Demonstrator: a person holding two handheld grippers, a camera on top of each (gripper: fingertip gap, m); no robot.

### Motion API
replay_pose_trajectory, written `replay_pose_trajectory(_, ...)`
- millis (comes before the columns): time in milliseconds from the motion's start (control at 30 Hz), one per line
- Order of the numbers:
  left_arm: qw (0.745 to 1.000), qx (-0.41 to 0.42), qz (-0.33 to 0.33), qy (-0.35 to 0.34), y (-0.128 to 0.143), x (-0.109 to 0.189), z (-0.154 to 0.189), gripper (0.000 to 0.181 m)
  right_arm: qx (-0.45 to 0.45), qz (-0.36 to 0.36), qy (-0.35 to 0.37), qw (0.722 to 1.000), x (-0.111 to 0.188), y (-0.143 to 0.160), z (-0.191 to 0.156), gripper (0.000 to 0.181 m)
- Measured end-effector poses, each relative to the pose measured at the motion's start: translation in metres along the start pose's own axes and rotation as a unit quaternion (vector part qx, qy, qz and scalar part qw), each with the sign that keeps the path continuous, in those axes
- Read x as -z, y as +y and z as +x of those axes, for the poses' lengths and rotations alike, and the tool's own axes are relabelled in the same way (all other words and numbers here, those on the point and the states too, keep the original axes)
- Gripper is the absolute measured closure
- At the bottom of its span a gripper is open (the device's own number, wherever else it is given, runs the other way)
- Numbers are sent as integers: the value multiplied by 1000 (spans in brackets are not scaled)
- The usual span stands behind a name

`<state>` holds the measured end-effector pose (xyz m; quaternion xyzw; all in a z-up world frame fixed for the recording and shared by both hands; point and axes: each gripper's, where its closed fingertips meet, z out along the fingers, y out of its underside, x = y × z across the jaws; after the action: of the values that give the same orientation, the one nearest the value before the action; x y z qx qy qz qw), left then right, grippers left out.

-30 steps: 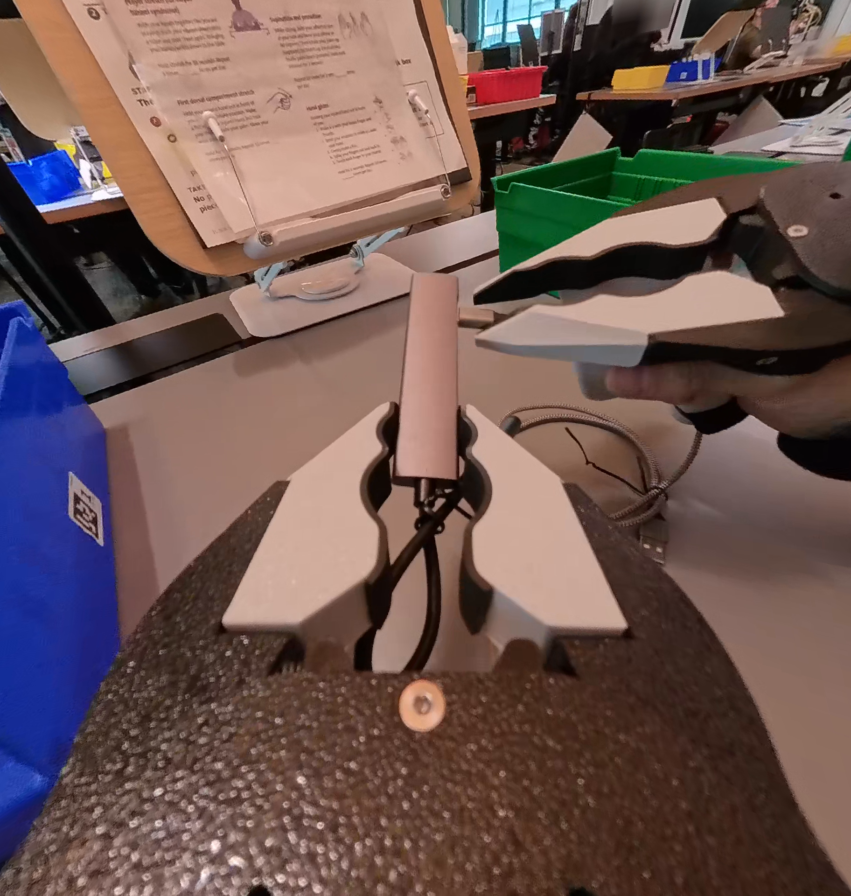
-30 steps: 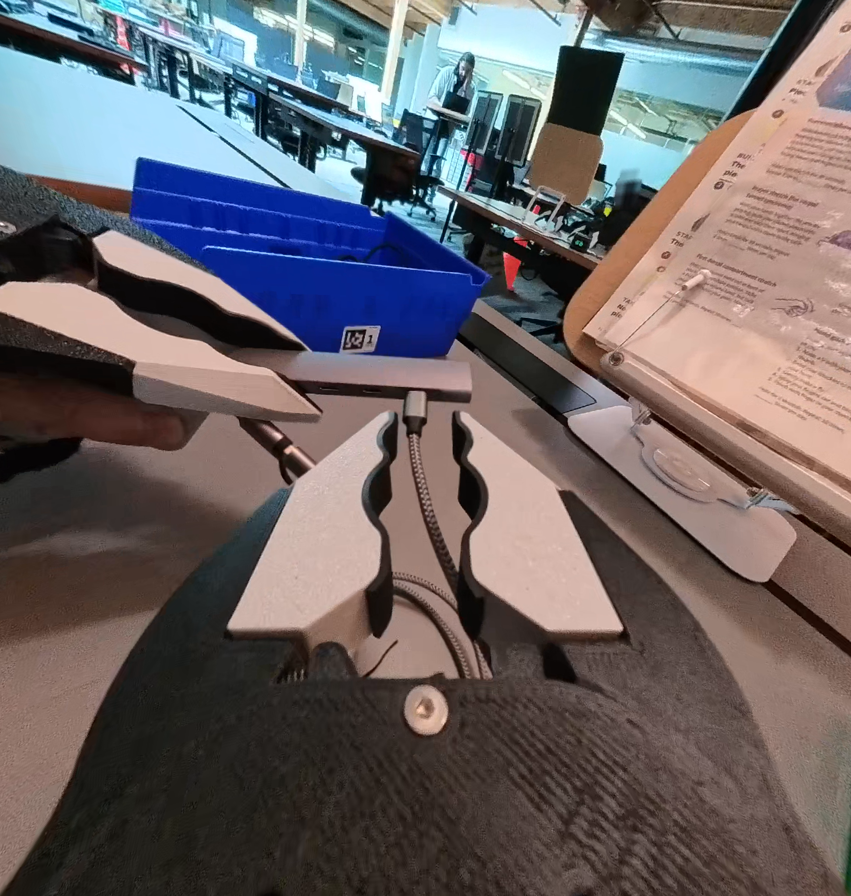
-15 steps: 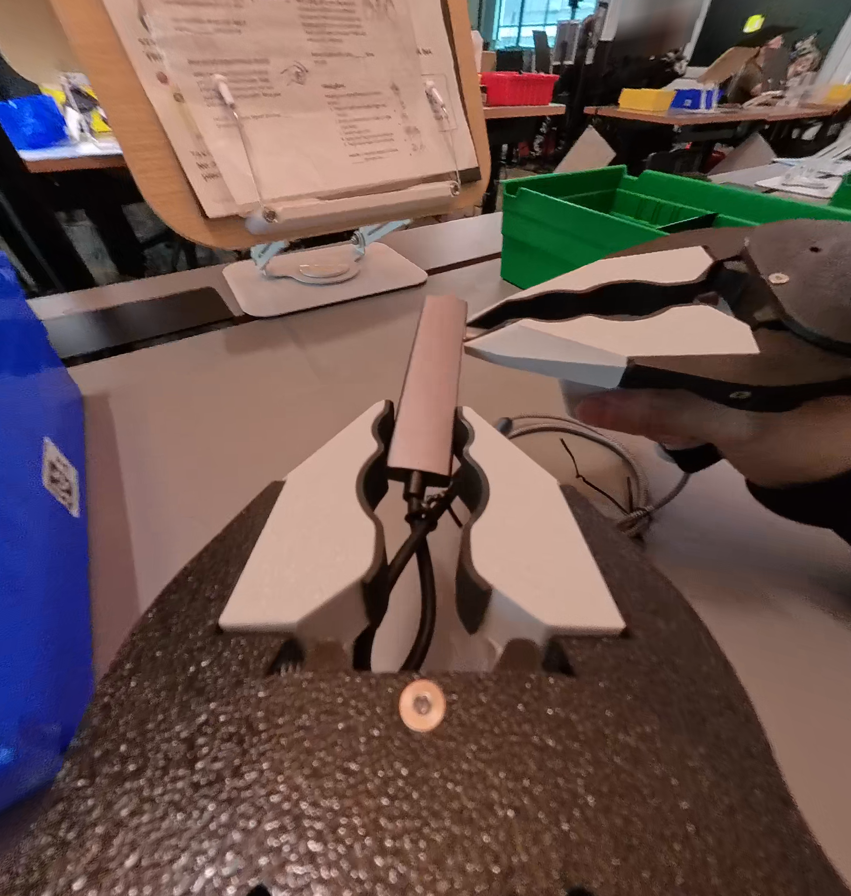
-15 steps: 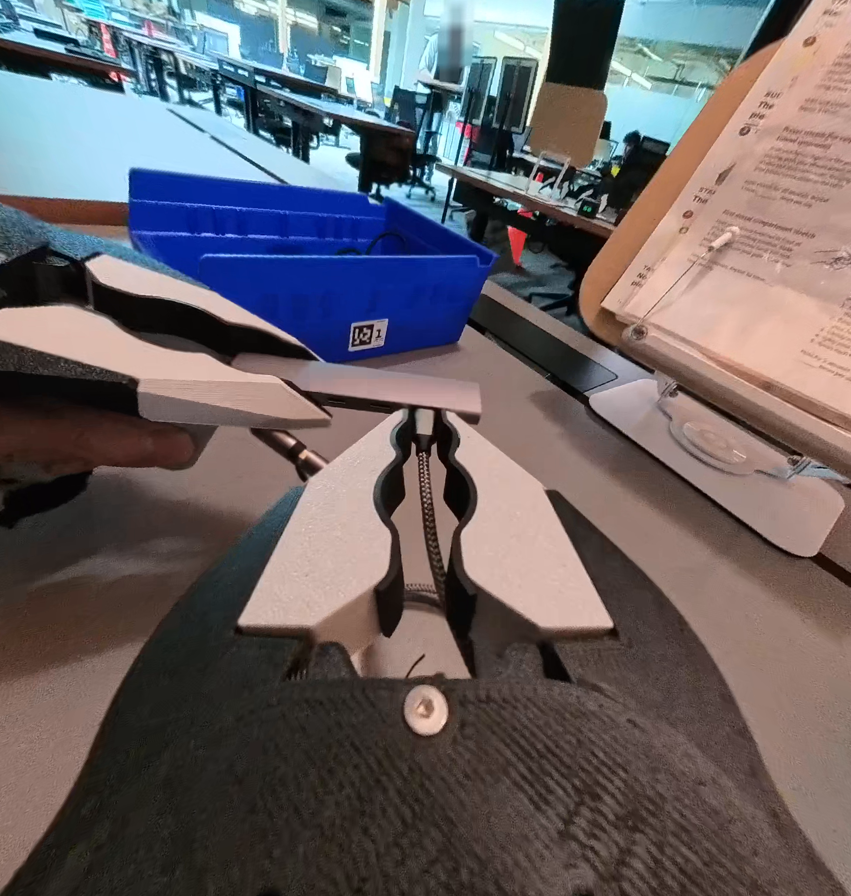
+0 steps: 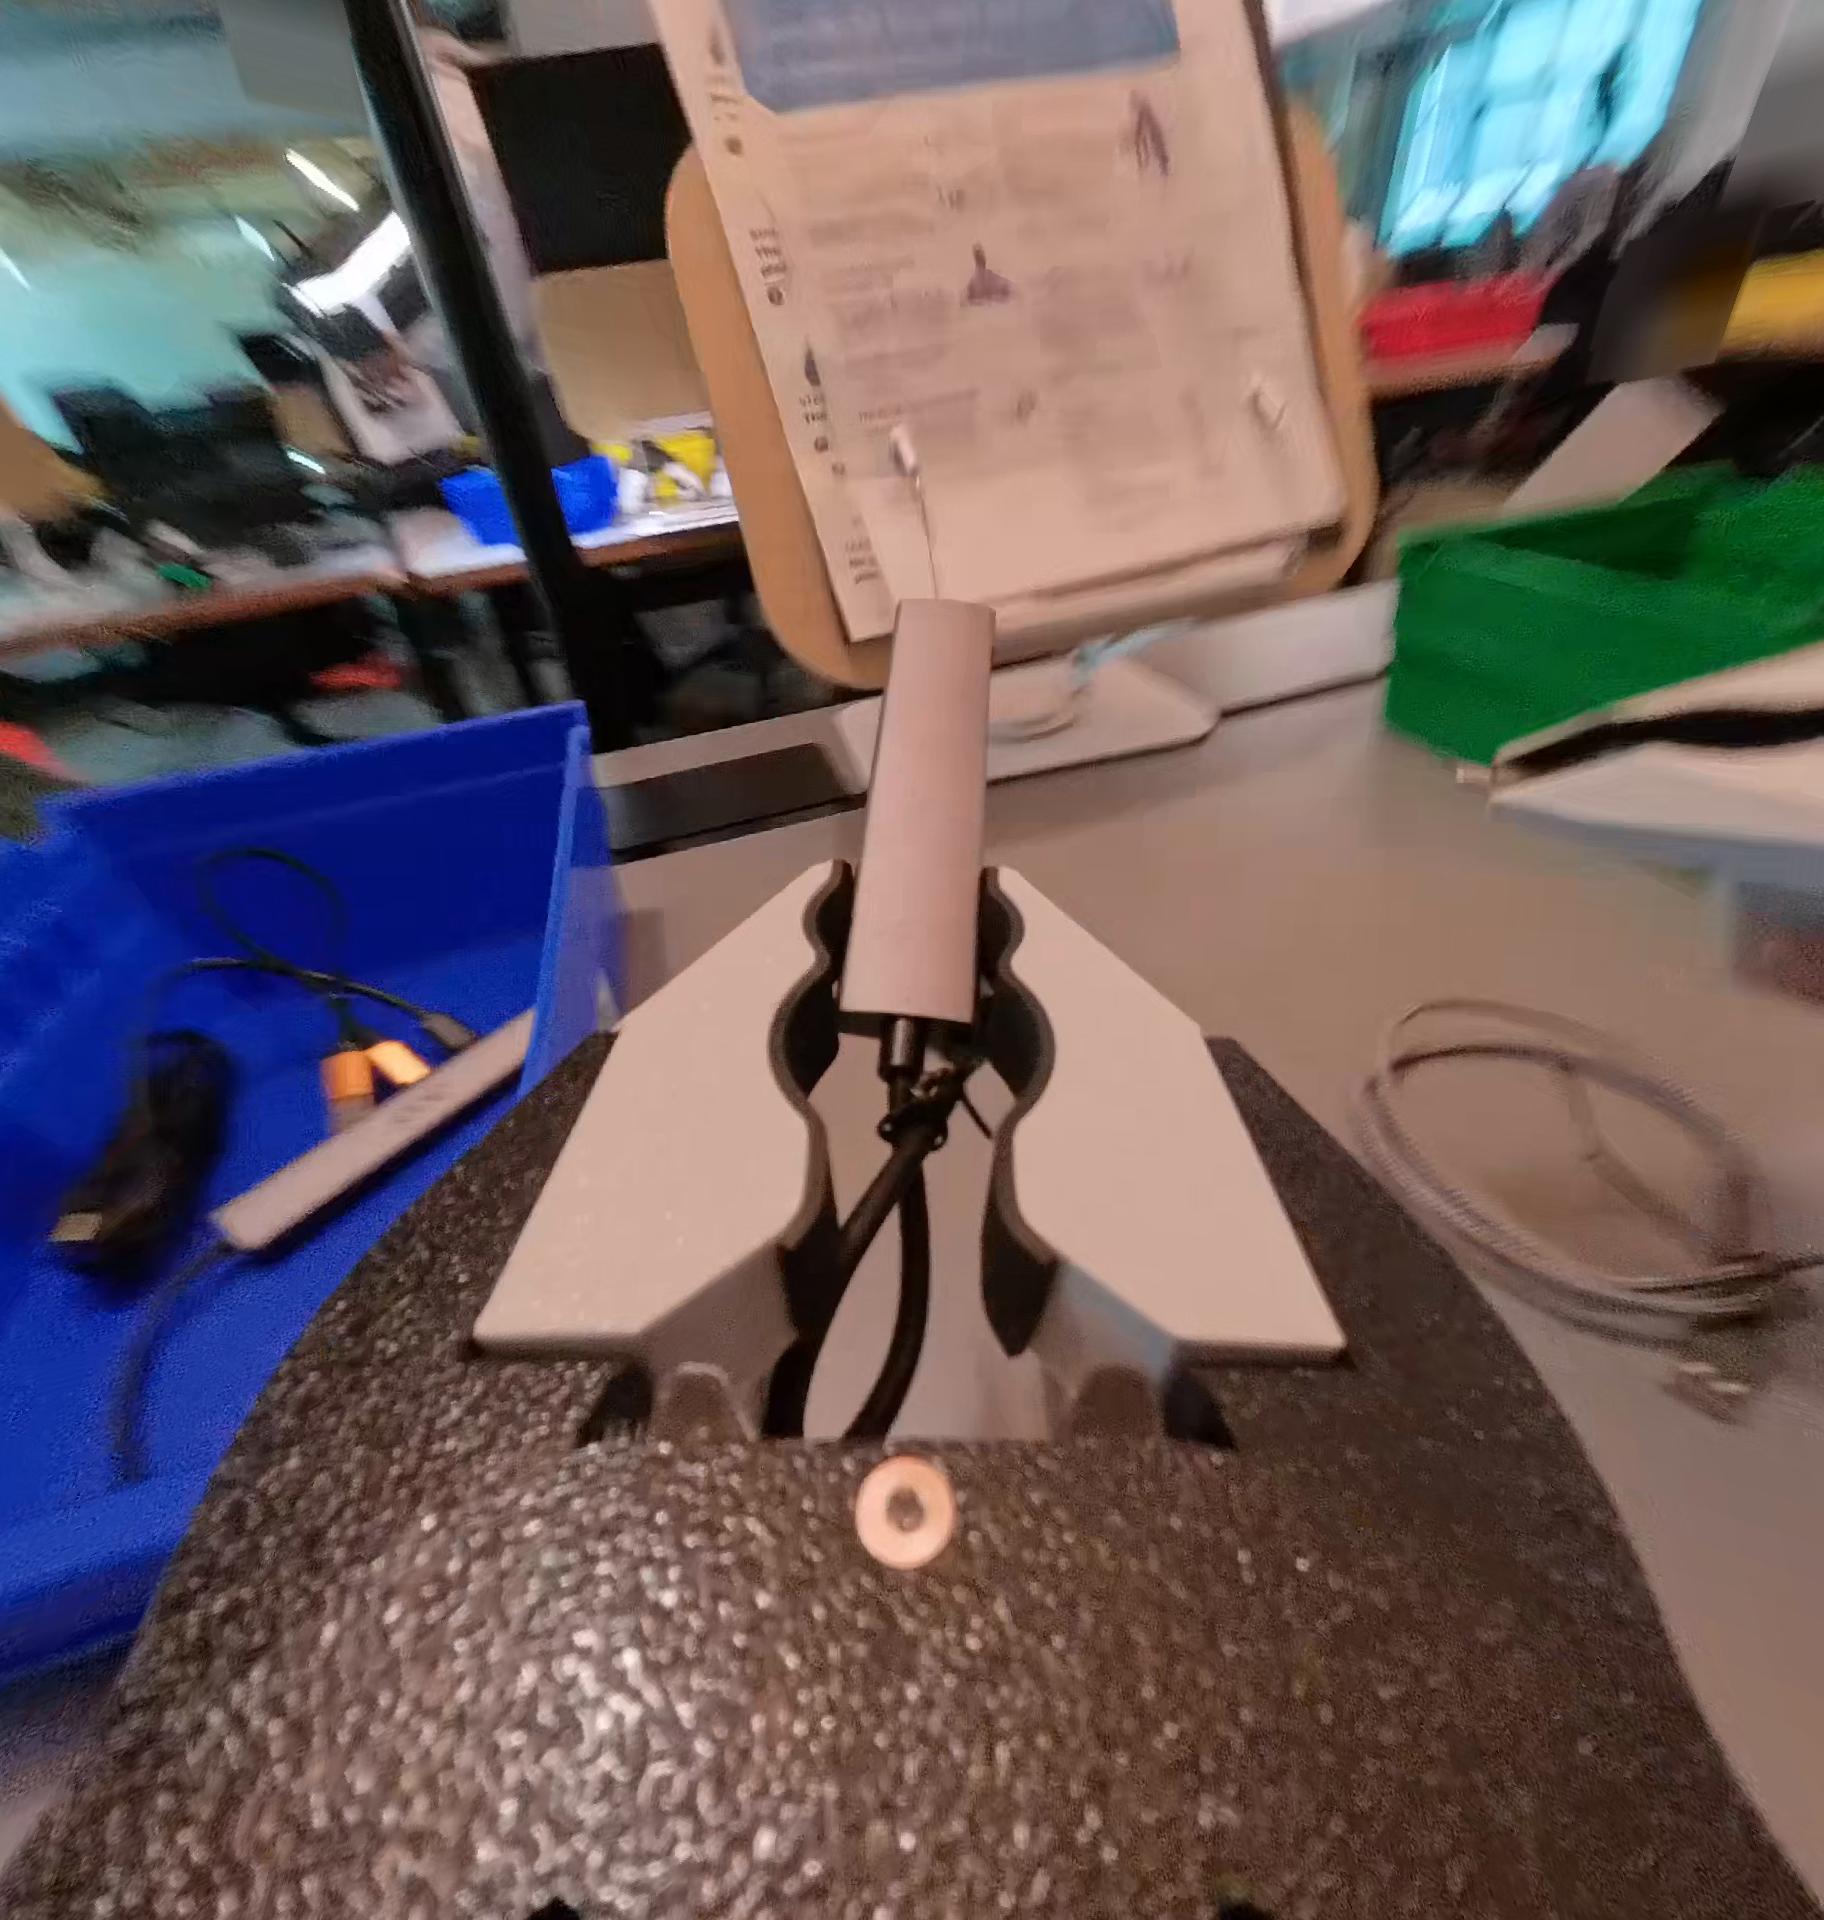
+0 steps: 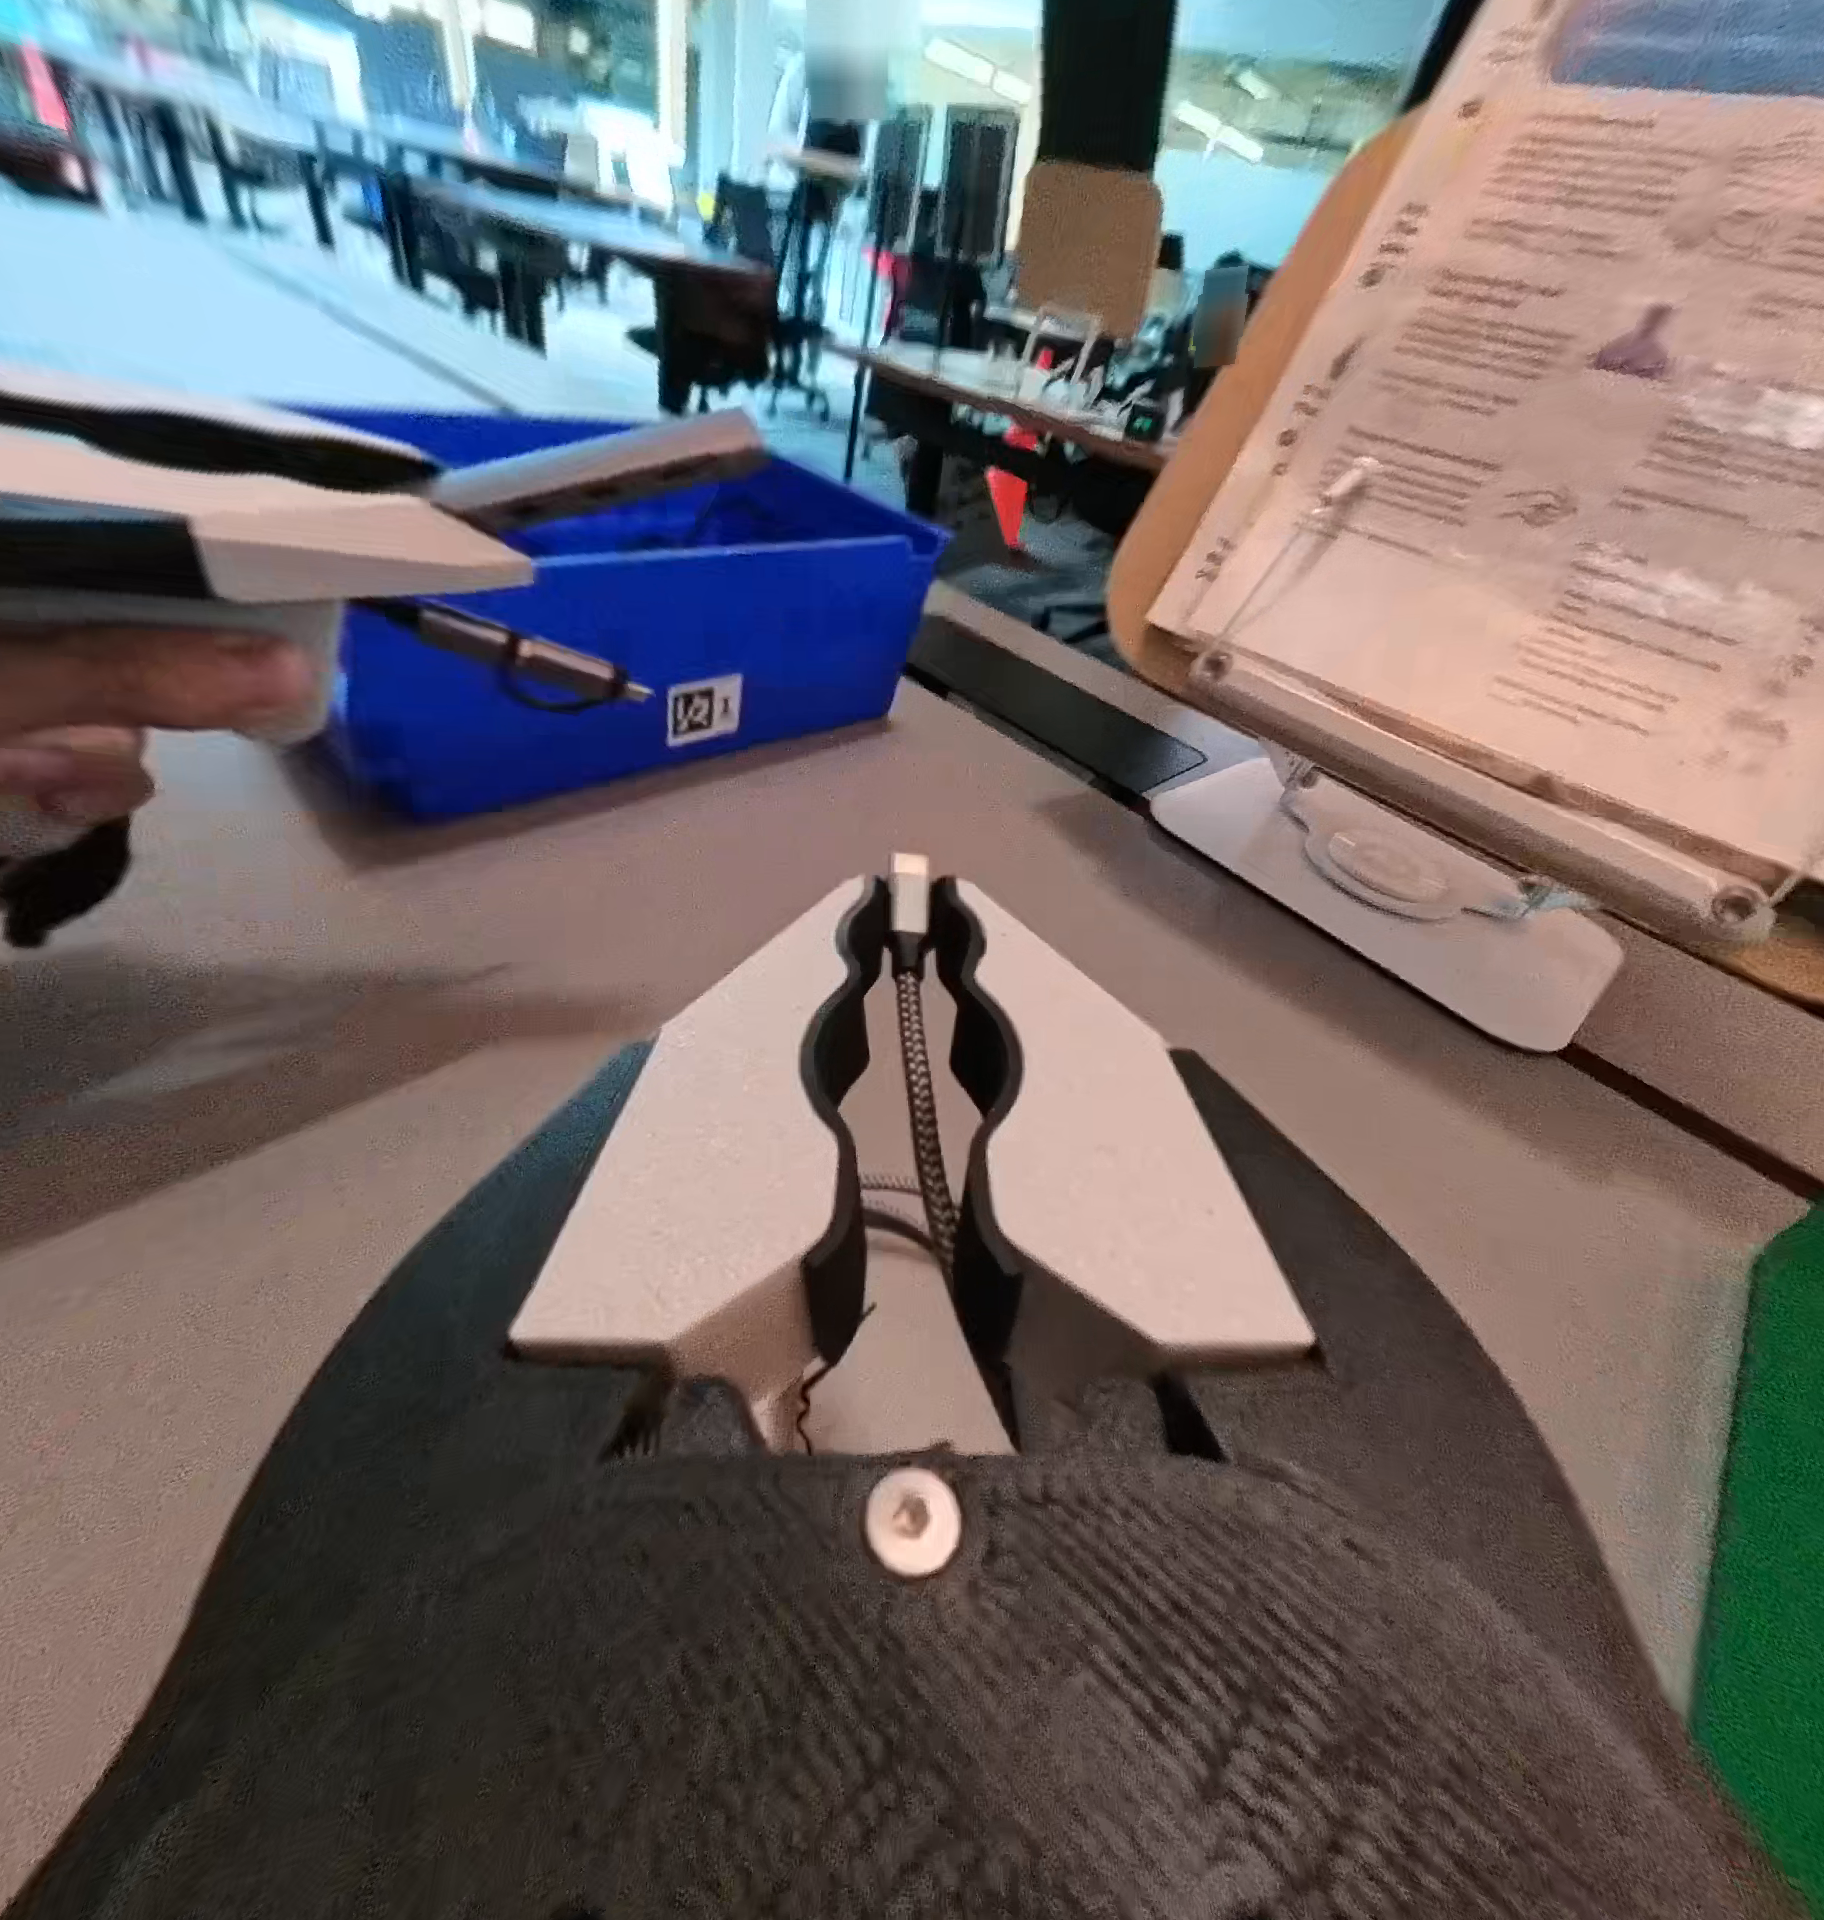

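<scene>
My left gripper (image 5: 913, 883) is shut on a slim grey hub bar (image 5: 923, 810) that sticks up and forward; the hub's black cable (image 5: 887, 1247) runs back between the fingers. In the right wrist view the left gripper (image 6: 472, 514) holds the hub (image 6: 596, 473) above the blue bin (image 6: 783, 623), its cable end (image 6: 534, 660) hanging below. My right gripper (image 6: 910, 888) is shut on the metal plug (image 6: 908, 894) of a braided cable (image 6: 929, 1122), low over the table. The plug is free of the hub. The right gripper shows blurred at the right edge of the left wrist view (image 5: 1495, 779).
The blue bin (image 5: 420, 831) at left holds another grey hub (image 5: 368, 1143) and dark cables. The braided cable's coil (image 5: 1562, 1174) lies on the grey table. A document stand (image 6: 1510, 520) with a printed sheet stands behind. A green bin (image 5: 1614, 592) sits at back right.
My right gripper closed on the plug seated in the hub, then the two came apart. My left gripper rose and swung left to the blue bin with the hub.
</scene>
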<state>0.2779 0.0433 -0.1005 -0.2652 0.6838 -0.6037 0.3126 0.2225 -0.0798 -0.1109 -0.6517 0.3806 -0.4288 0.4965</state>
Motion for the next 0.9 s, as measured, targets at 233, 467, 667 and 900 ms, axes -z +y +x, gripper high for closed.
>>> replay_pose_trajectory(233,996,-45,11,78,3,-6,45,159,10,75,-5,997,25,-39,11,173)
replay_pose_trajectory(467,995,3,-9,101,13,-9,38,159,89,87,-1,992,90,-159,50,174)
replay_pose_trajectory(667,992,21,-13,120,15,-10,42,159,151,80,110,979,142,-225,131,172)
replay_pose_trajectory(900,991,27,-15,128,16,-11,45,159,157,106,160,969,183,-283,192,172)
